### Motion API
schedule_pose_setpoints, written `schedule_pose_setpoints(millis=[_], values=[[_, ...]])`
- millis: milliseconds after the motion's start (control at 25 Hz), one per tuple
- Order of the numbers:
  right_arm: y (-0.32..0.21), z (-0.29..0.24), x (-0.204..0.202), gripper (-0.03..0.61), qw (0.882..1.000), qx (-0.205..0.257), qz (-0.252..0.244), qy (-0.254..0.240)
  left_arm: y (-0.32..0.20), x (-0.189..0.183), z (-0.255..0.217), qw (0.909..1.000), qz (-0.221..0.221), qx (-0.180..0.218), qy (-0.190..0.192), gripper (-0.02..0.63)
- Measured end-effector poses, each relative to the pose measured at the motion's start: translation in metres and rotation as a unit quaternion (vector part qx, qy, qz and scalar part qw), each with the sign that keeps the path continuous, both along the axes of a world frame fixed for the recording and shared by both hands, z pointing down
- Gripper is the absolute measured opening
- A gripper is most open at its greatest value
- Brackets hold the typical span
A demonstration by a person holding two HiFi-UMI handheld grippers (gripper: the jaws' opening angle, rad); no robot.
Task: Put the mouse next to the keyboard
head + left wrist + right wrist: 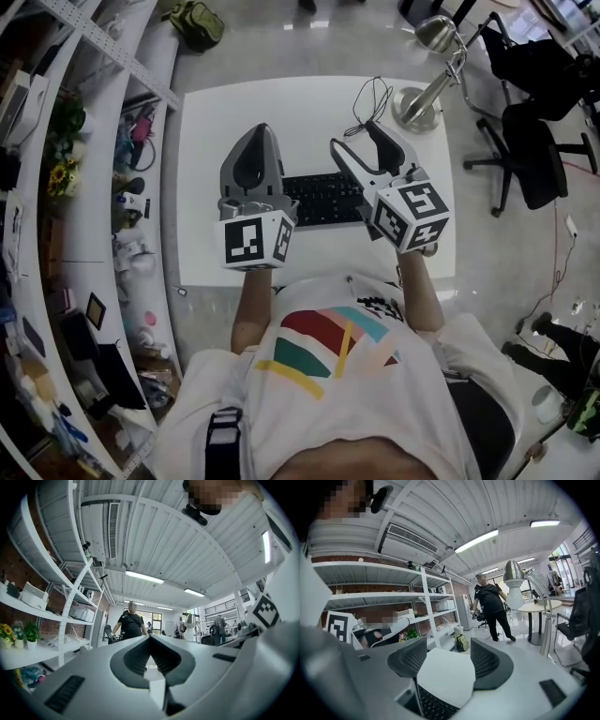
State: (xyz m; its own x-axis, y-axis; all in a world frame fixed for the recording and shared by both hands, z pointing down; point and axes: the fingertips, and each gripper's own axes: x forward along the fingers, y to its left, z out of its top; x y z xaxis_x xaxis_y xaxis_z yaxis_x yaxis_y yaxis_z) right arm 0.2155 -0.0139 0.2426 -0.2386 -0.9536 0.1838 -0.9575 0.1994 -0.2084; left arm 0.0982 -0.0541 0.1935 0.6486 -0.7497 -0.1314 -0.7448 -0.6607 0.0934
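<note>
A black keyboard [323, 197] lies mid-table on the white table [211, 131], partly covered by both grippers. A thin black cable [371, 97] runs down to a dark shape [382, 141] that looks like the mouse, mostly hidden by my right gripper. My right gripper [353, 134] hovers over the keyboard's right end, open, with nothing between its pads. In the right gripper view only tabletop and a keyboard corner [436, 707] show between the open jaws [447, 660]. My left gripper [257, 131] is raised over the keyboard's left end, its tips [150, 637] closed together on nothing.
A silver desk lamp [431, 84] stands at the table's back right corner. Black office chairs [534, 150] sit to the right, and cluttered white shelving [112, 141] runs along the left. A green backpack [194, 22] lies on the floor beyond the table. People stand farther off in the room.
</note>
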Motion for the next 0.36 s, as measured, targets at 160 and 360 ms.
schedule_pose_setpoints(millis=[160,360], values=[[-0.0001,0.0043,0.0004,0.299,1.0,-0.006,0.001,-0.002,-0.0013,0.0006,-0.0003,1.0,0.001,0.003,-0.003,0.044],[-0.0023,0.0108,0.0007,0.299,1.0,-0.019,0.006,0.002,-0.0024,-0.0069,0.0033,1.0,-0.007,-0.004,0.002,0.044]])
